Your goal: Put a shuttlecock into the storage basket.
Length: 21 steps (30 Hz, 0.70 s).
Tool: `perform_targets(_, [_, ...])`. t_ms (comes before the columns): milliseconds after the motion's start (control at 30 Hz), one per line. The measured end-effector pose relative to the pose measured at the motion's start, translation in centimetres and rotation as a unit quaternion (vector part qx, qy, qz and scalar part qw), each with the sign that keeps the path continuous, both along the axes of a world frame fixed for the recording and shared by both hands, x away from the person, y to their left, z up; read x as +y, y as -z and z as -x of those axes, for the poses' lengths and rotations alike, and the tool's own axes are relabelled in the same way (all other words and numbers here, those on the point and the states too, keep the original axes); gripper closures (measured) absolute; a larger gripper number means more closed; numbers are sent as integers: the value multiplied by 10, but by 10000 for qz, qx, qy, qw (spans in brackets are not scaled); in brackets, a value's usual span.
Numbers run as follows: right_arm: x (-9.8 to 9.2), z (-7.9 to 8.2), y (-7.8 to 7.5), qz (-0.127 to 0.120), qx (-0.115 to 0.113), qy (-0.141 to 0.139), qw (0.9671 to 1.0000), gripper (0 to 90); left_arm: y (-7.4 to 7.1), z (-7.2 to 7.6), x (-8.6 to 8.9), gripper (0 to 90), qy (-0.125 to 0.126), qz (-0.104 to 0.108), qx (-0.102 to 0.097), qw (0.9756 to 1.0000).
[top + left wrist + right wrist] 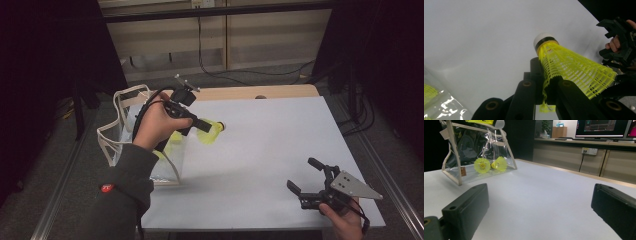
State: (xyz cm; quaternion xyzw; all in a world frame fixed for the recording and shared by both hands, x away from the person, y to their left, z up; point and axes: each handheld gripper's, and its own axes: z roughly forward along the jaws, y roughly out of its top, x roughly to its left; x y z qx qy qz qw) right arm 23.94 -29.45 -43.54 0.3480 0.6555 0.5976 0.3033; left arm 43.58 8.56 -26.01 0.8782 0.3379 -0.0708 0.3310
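Note:
A yellow mesh shuttlecock (571, 67) with a white cork tip is pinched by its skirt between the jaws of my left gripper (547, 90). From above, that shuttlecock (212, 131) hangs over the white table just right of a clear plastic bag (150, 150), held by the left gripper (202, 125). Two more yellow shuttlecocks (490, 165) lie inside the bag (474, 150). At the table's near right my right gripper (306, 175) rests with its jaws wide apart and nothing between them; the right gripper (539, 205) looks across bare table toward the bag.
The white table (270, 145) spreads between the two hands, with a wooden strip (260, 92) along its far edge. Cables (240, 75) run across the floor behind. Black curtains hang at both sides. A monitor (601, 128) stands on a counter far off.

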Motion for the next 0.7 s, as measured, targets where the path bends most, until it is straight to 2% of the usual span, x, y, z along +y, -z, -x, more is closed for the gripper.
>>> perform_targets(233, [0, 0, 0, 6, 3, -10, 10000, 12, -4, -1, 5, 884, -27, -55, 10, 10000])
perform_targets(700, [0, 0, 0, 0, 2, 1, 10000, 12, -13, -2, 15, 884, -135, -15, -18, 9999])
